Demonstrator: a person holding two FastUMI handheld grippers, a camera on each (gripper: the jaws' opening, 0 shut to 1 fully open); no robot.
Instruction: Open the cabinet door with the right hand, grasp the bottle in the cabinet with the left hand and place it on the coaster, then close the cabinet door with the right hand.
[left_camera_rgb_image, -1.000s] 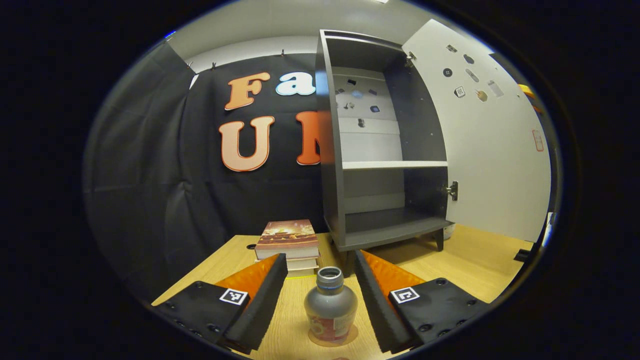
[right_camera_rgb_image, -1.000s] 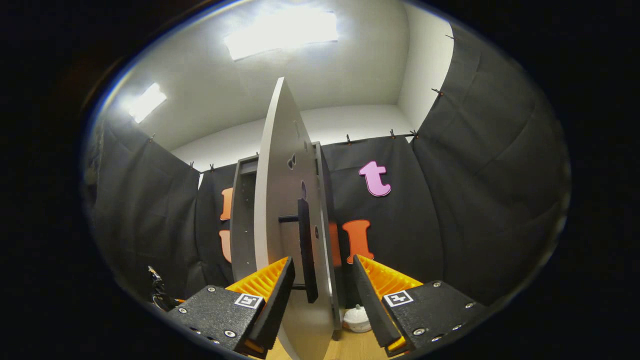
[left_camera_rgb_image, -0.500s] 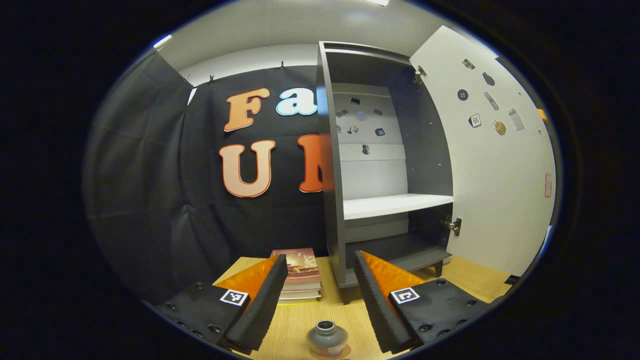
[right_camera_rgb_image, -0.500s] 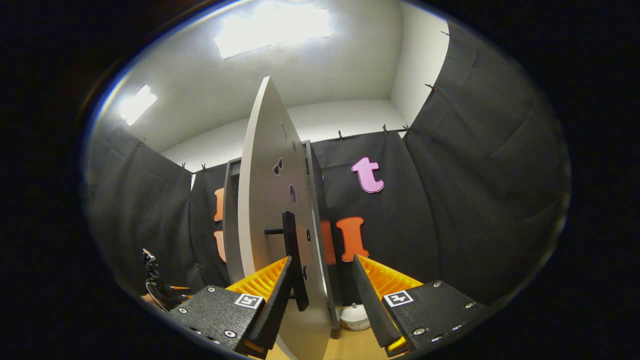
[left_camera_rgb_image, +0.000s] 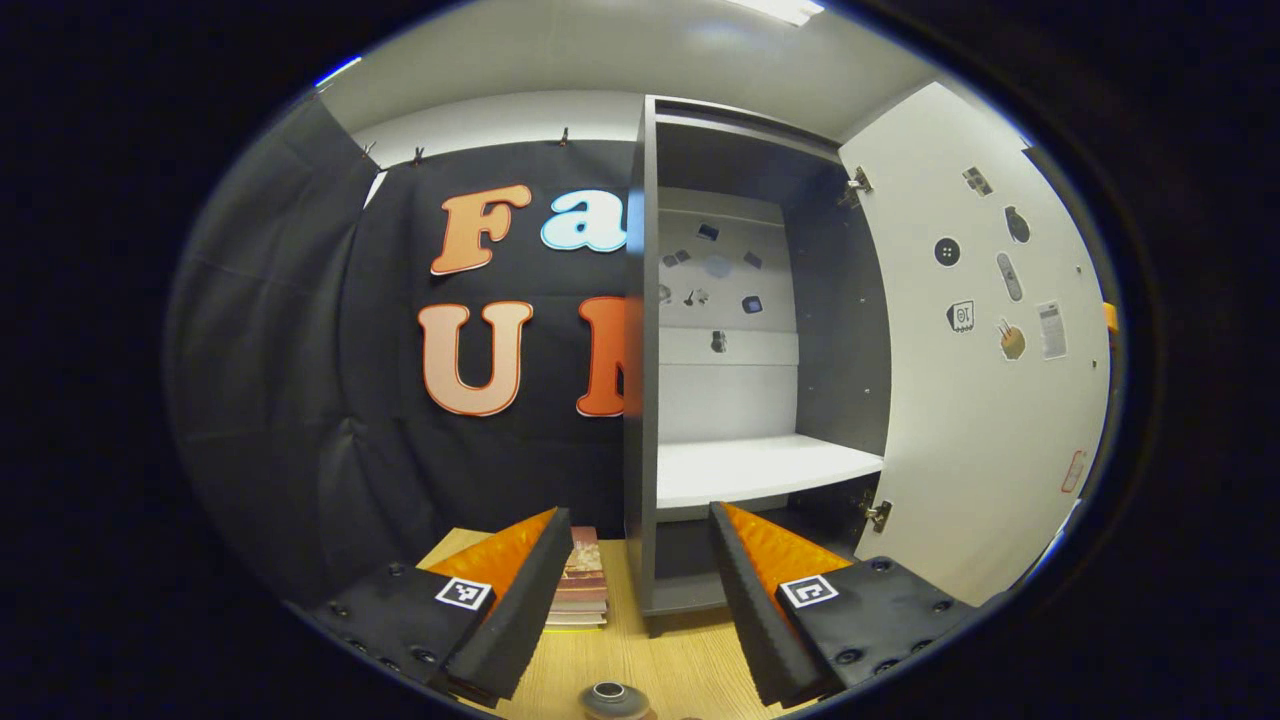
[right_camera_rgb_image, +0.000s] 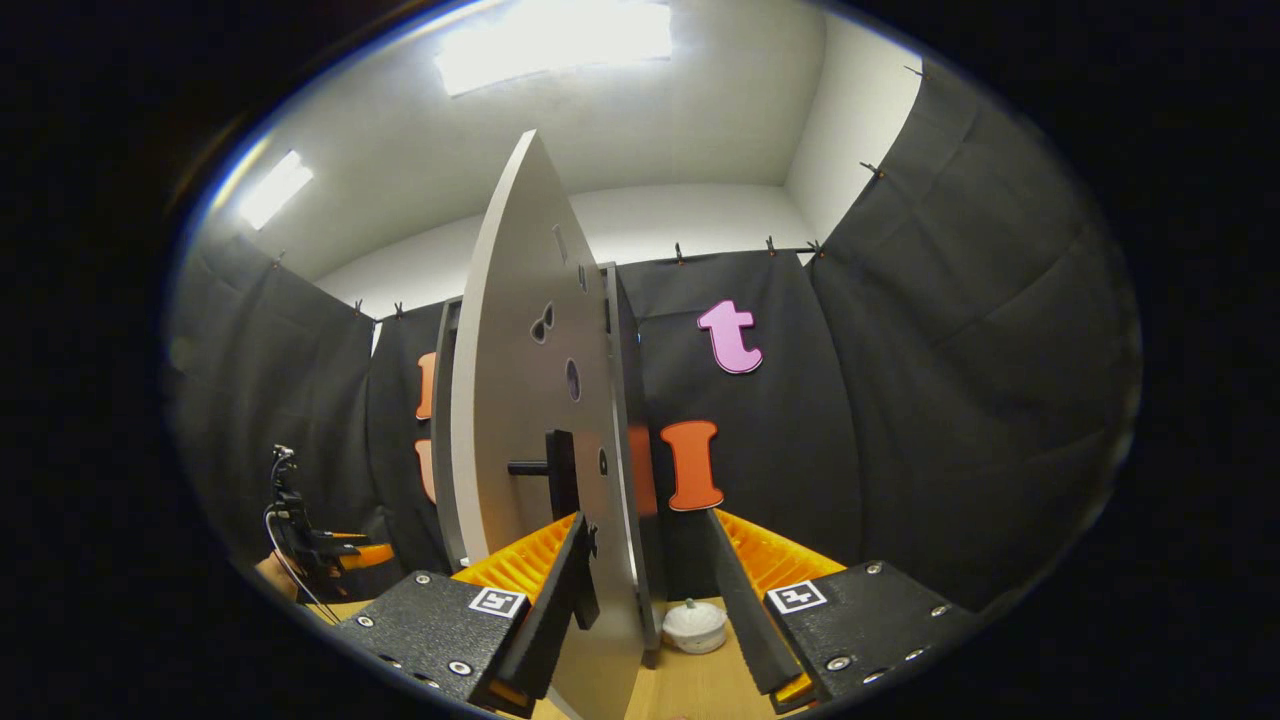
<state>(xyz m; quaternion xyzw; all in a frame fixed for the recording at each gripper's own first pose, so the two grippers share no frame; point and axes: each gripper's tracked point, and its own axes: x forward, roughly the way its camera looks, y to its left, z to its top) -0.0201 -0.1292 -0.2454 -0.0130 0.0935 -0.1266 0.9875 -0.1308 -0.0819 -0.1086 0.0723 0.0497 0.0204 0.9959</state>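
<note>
Left gripper (left_camera_rgb_image: 640, 590) fingers spread wide, nothing between them, raised above the wooden table (left_camera_rgb_image: 660, 665). Left to right in the left gripper view: stack of books (left_camera_rgb_image: 583, 592) lies on the table just behind the left finger; bottle (left_camera_rgb_image: 610, 700) stands upright at the bottom edge, only its open neck and shoulders visible, below and between the fingers, touching neither; coaster can't be made out at that edge. Behind stands the cabinet (left_camera_rgb_image: 640, 400), dark frame, white shelf (left_camera_rgb_image: 760, 468) bare, lower compartment mostly hidden by the right finger. Cabinet door (left_camera_rgb_image: 975, 400) swung wide open to the right, stickers on its inner face, hinge near the bottom. Right gripper view, left to right: the other gripper sits far off at the left edge with a cable hanging from it; then the door (right_camera_rgb_image: 520, 420) seen nearly edge-on, its dark bar handle (right_camera_rgb_image: 562, 475) sticking out. Right gripper (right_camera_rgb_image: 645, 590) jaws parted, the door's lower edge and the handle's lower end between them; left finger (right_camera_rgb_image: 555, 600) close by the handle, contact can't be told, right finger well apart from it. Small white round object (right_camera_rgb_image: 695, 625) on the table past the door.
</note>
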